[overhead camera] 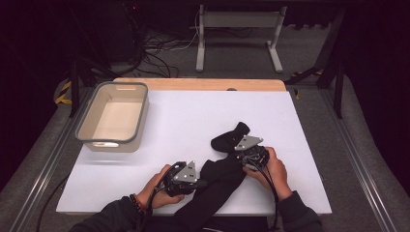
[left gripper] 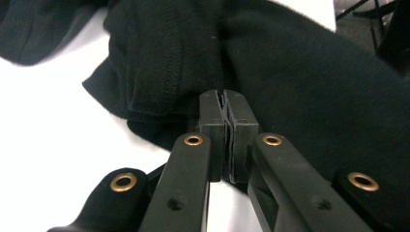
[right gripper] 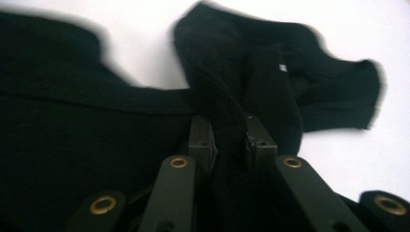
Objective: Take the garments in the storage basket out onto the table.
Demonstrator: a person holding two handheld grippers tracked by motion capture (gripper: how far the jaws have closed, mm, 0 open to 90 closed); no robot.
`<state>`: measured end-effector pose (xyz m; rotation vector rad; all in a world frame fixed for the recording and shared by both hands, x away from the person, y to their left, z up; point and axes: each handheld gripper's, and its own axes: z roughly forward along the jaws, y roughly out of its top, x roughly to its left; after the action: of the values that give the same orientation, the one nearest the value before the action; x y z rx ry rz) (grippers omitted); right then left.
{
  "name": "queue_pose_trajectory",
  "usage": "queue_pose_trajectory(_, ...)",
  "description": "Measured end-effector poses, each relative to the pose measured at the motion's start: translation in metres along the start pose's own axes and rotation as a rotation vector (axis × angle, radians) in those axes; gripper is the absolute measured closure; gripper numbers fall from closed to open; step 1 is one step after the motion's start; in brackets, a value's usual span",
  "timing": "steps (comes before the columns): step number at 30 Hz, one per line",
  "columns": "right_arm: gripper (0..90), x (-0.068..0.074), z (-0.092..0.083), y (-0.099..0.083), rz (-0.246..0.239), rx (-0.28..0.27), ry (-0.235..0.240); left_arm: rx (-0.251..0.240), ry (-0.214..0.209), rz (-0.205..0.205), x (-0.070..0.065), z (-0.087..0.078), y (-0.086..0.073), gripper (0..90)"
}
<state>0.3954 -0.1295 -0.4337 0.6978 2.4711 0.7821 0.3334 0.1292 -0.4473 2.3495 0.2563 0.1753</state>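
One black garment (overhead camera: 217, 186), one bin (overhead camera: 114, 116), two claws.

Black garment (overhead camera: 217, 186) lies on the white table (overhead camera: 193, 116), near its front edge, right of the middle, with part hanging over that edge. Left gripper (overhead camera: 199, 183) at the cloth's left side, touching it; held in the left hand (overhead camera: 162, 189). Right gripper (overhead camera: 240, 155) on the cloth farther back, right hand (overhead camera: 273, 169) behind it. Grey bin (overhead camera: 113, 116) sits at the table's back left corner, well apart from both.
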Motion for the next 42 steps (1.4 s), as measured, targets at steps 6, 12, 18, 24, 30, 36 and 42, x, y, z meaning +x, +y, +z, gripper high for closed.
queue_pose_trajectory(6,81.5,0.001,-0.003,-0.008,0.066,-0.054,0.069,0.016,0.012,0.002,0.001,0.000,0.000,88.2)
queue_pose_trajectory(12,81.2,0.005,-0.014,-0.002,0.071,-0.146,0.024,0.037,0.029,0.002,0.005,-0.008,-0.005,88.3)
queue_pose_trajectory(18,69.1,0.012,-0.028,0.001,0.079,-0.223,0.101,0.040,0.152,-0.054,0.020,-0.037,-0.021,88.4)
queue_pose_trajectory(24,50.5,0.016,-0.038,0.009,0.074,-0.250,0.078,0.026,0.234,-0.165,0.035,-0.062,-0.041,89.3)
queue_pose_trajectory(30,44.4,-0.019,-0.046,0.006,0.186,-0.308,-0.024,-0.048,0.218,-0.175,0.038,-0.065,-0.033,80.7)
queue_pose_trajectory(36,42.4,-0.067,-0.007,-0.003,0.270,-0.190,-0.108,-0.173,0.215,-0.222,0.049,-0.062,-0.006,56.8)
queue_pose_trajectory(42,39.9,-0.086,0.033,-0.008,0.316,-0.128,-0.045,-0.181,0.202,-0.294,0.077,-0.025,0.019,40.8)
